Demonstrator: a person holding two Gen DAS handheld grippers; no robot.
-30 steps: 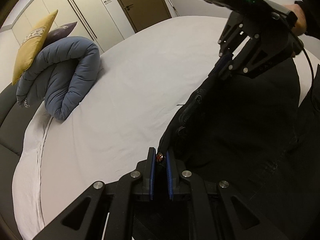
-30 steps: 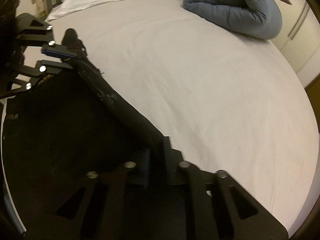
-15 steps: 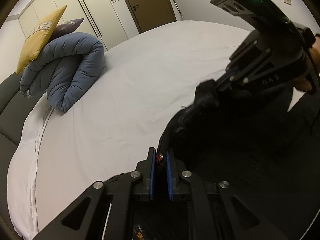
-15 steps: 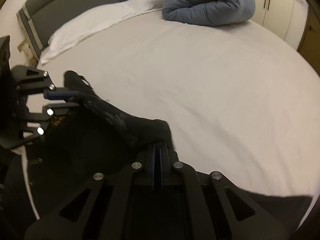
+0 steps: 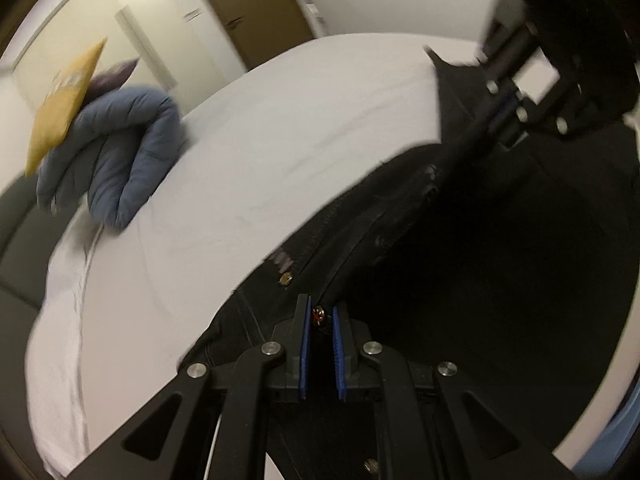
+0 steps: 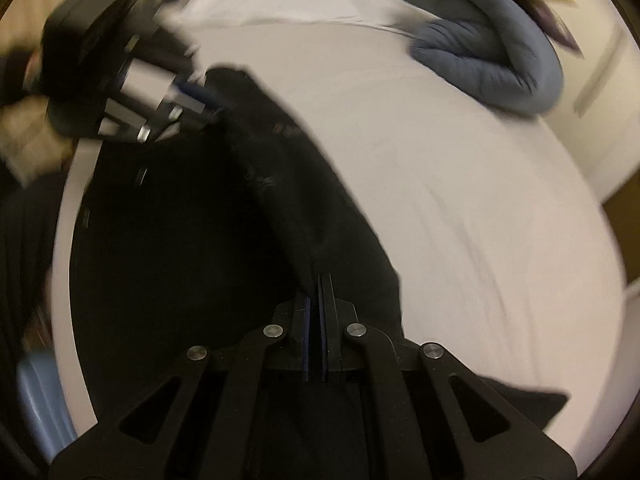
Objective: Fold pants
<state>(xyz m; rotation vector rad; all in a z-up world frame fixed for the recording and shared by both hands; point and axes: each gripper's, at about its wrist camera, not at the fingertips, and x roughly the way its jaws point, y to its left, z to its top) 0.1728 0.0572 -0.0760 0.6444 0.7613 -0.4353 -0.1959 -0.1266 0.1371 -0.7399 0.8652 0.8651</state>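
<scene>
Black pants (image 5: 460, 248) hang stretched between my two grippers over a white bed (image 5: 280, 128). My left gripper (image 5: 319, 316) is shut on the waistband by a copper rivet; a button shows just ahead. My right gripper (image 6: 316, 296) is shut on the other end of the waistband (image 6: 288, 184). In the left wrist view the right gripper (image 5: 500, 112) is at the upper right, clamping the cloth. In the right wrist view the left gripper (image 6: 196, 100) is at the upper left, also on the cloth. Both views are motion-blurred.
A rolled blue duvet (image 5: 120, 152) lies at the far side of the bed with a yellow cushion (image 5: 64, 96) on it; they also show in the right wrist view (image 6: 492, 64). White pillows (image 6: 280, 4) lie along the headboard. Wardrobe doors (image 5: 168, 28) stand behind.
Both grippers have swung while holding the pants. The waistband has gone from bunched to pulled taut between them, and more black cloth now covers the bed's near side.
</scene>
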